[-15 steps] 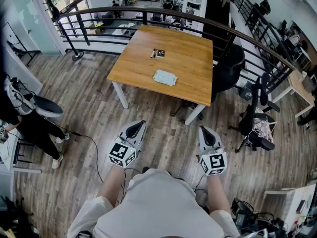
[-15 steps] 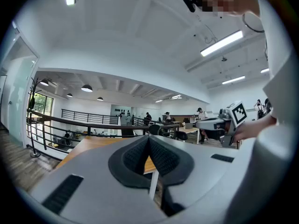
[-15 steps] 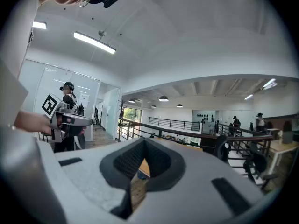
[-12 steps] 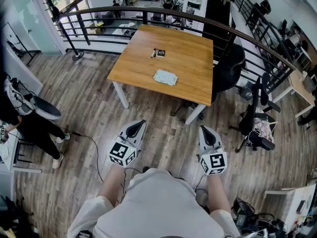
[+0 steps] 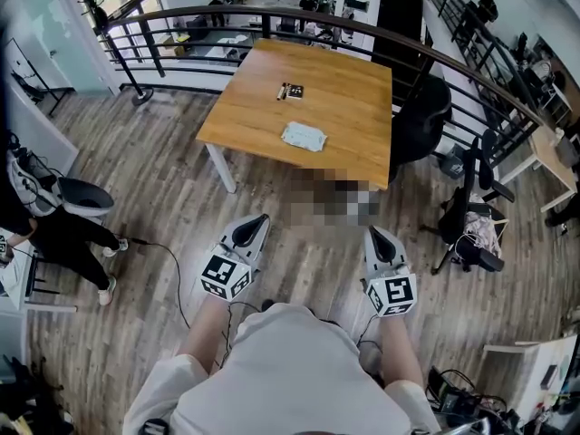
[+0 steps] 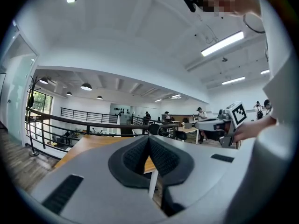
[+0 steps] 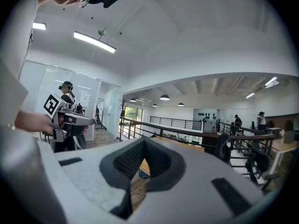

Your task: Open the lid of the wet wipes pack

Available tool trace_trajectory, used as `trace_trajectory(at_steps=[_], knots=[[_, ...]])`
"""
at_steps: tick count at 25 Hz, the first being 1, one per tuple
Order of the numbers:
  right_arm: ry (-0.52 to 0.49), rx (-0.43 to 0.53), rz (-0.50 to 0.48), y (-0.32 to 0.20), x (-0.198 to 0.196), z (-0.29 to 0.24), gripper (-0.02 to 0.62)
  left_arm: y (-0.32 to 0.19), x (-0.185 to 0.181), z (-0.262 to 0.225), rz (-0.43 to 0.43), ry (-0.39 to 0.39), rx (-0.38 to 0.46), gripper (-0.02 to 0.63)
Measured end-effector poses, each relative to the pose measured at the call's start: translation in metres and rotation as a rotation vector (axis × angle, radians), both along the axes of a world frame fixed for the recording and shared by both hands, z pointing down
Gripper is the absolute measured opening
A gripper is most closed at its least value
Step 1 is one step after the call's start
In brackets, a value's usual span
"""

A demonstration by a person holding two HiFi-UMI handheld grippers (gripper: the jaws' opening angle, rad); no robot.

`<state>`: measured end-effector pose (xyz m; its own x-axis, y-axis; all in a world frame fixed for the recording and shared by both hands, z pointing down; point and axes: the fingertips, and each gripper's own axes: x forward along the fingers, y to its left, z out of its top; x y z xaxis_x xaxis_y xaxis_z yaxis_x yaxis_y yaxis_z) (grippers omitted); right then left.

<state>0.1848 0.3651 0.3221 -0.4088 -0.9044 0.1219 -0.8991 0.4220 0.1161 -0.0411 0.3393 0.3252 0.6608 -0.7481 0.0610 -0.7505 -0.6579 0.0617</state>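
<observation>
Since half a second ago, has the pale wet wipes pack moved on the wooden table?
No: the pale wet wipes pack keeps its distance from the front edge of the wooden table.

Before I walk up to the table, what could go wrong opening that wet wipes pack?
The wet wipes pack lies loose and flat on the table; prying at it with one gripper could drag or lift the whole pack unless the other pins it.
The left gripper and right gripper are both shut and empty, so they must open first.
A cable trails across the floor at your left; it could snag a foot.
</observation>
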Motion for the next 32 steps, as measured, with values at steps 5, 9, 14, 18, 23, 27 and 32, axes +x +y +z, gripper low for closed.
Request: trace_trajectory(at_steps=[5, 9, 14, 18, 23, 27, 32], knots=[[-0.005, 0.006, -0.018, -0.001, -0.011, -0.002, 0.003, -0.002, -0.004, 0.001, 0.005, 0.001, -0.004, -0.008], [-0.015, 0.007, -0.010, -0.004, -0.016, -0.003, 0.003, -0.004, -0.009, 0.001, 0.010, 0.007, -0.006, -0.006], [-0.021, -0.007, -0.012, -0.010, -0.028, 0.000, 0.005, -0.010, -0.016, 0.005, 0.033, 0.010, -0.014, 0.037], [-0.016, -0.018, -0.013, -0.012, -0.041, 0.003, 0.014, -0.013, -0.022, 0.009, 0.051, 0.004, -0.021, 0.064], [-0.002, -0.031, -0.015, -0.011, -0.059, 0.007, 0.020, -0.014, -0.030, 0.015, 0.085, -0.001, -0.033, 0.110], [0.008, -0.037, -0.015, -0.011, -0.071, 0.013, 0.026, -0.016, -0.035, 0.022, 0.111, -0.009, -0.041, 0.132], [0.010, -0.048, -0.004, -0.007, -0.081, 0.021, 0.032, -0.014, -0.044, 0.030, 0.124, -0.012, -0.048, 0.143]])
